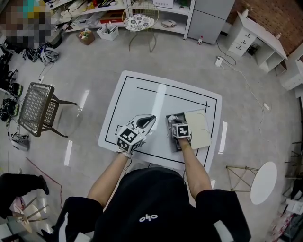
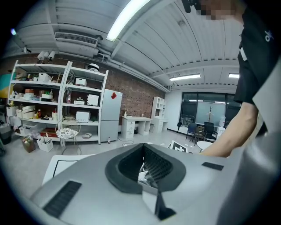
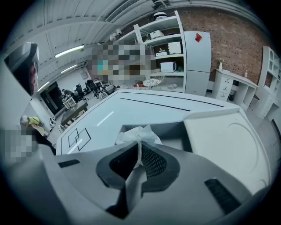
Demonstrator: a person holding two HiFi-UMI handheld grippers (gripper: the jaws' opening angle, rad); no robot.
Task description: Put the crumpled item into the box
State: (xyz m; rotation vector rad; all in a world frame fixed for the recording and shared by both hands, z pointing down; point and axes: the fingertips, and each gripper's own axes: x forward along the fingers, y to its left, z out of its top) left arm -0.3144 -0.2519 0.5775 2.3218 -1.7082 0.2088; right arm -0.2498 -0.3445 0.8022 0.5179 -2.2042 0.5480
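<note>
A white crumpled paper (image 3: 137, 133) is pinched between the pads of my right gripper (image 3: 140, 148), its loose end sticking out past the fingertips. The paper hangs just over the near wall of an open grey box (image 3: 175, 131), whose pale lid (image 3: 226, 140) lies flipped out to the right. In the head view the right gripper (image 1: 173, 122) is over the box (image 1: 176, 143) on the right part of the white table (image 1: 142, 94), with the lid (image 1: 197, 127) beside it. My left gripper (image 1: 147, 121) hovers left of the box, tilted up, its jaws (image 2: 143, 147) shut with nothing held.
A black line frames the table top. A metal mesh chair (image 1: 37, 108) stands left of the table and a small round white table (image 1: 263, 182) at the right. Shelves (image 1: 142, 14) and a white desk (image 1: 253, 38) line the far side.
</note>
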